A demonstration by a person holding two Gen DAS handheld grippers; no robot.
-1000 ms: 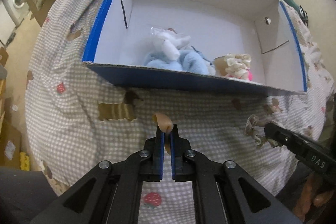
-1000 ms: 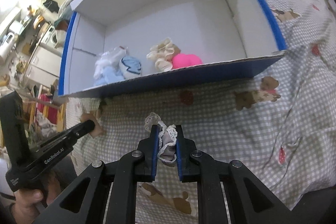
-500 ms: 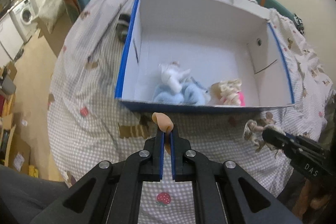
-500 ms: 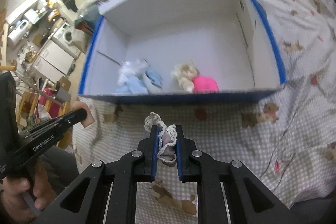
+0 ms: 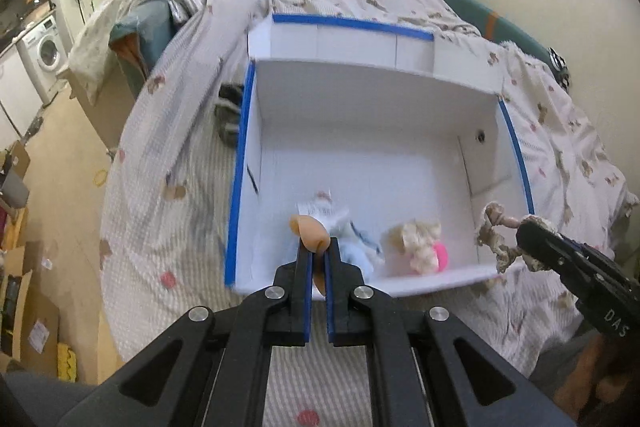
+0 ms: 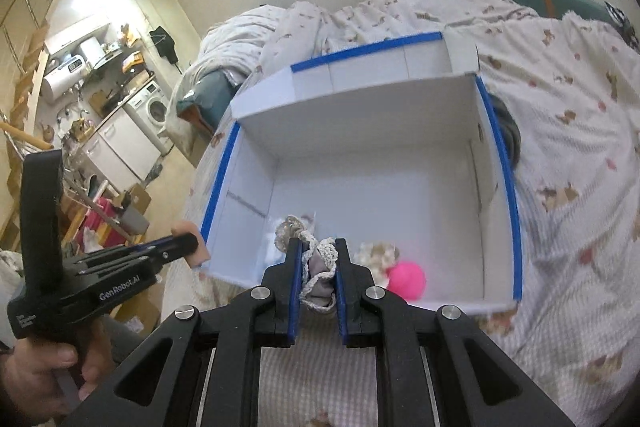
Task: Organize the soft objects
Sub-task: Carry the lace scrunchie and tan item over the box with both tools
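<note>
Left gripper [image 5: 318,255]: I see its jaws clamped on a tan soft piece [image 5: 310,233], held above the near wall of the box [image 5: 360,131].
Right gripper [image 6: 317,269]: pinching a grey lace-trimmed cloth [image 6: 318,263], also over the box's near edge.
Box contents: pale blue bundle [image 5: 356,253], cream frilly item [image 5: 416,245], pink ball [image 6: 406,279] against the near wall.
Left view only: dark striped item [image 5: 228,115] outside the box's left wall.
Right view only: my hand [image 6: 40,375] on the left gripper's handle.

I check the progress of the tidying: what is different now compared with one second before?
Both grippers rose: the left gripper with its tan soft piece and the right gripper with its lace-trimmed grey cloth now hang above the near edge of the white box. Both grips stayed shut; the items inside the box did not move.
</note>
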